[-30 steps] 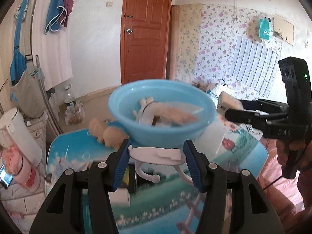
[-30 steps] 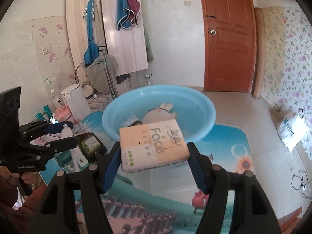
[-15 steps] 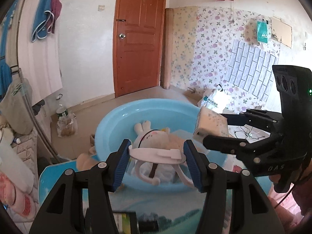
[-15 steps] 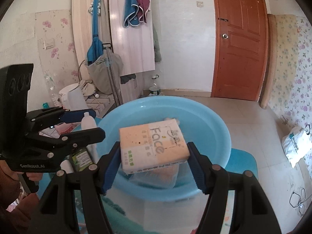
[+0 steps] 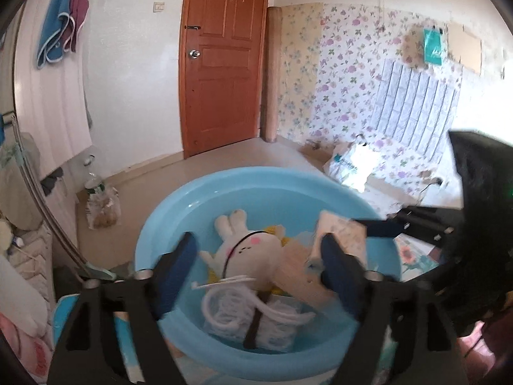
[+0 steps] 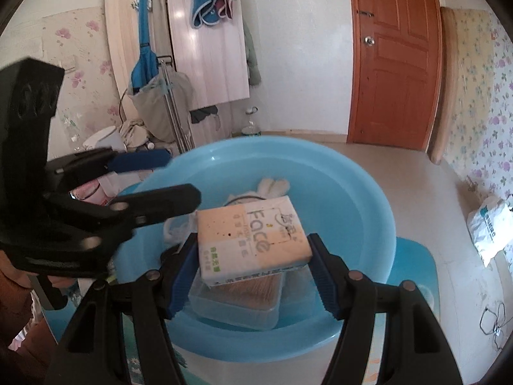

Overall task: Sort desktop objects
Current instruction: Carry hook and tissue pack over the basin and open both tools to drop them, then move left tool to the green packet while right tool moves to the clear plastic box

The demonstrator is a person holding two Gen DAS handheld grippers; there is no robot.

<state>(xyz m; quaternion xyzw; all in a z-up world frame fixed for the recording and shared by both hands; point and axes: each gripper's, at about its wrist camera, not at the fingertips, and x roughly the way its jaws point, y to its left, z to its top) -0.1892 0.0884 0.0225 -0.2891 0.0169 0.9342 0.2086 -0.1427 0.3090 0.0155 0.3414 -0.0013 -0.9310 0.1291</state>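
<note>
A light blue basin point(image 5: 166, 224) point(image 6: 368, 199) stands on the table and holds a white plush rabbit point(image 5: 247, 250), a white plastic hanger piece point(image 5: 231, 292) on a clear bag, and a clear box of sticks point(image 6: 243, 292). My left gripper point(image 5: 259, 266) is open over the basin, with the hanger lying loose below it. My right gripper point(image 6: 253, 253) is shut on a pack of "Face" tissues point(image 6: 250, 234) and holds it over the basin. The tissue pack also shows in the left wrist view point(image 5: 340, 234).
The table has a landscape-print cover point(image 6: 416, 266). A white kettle point(image 6: 102, 142) and clutter stand at its left side. A brown door point(image 5: 221, 61), a clothes rack point(image 6: 170, 109) and a white bag on the floor point(image 6: 490, 224) lie beyond.
My left gripper has opened and let the white hanger drop into the basin. Both grippers have moved forward over the basin; the right one still holds the tissue pack.
</note>
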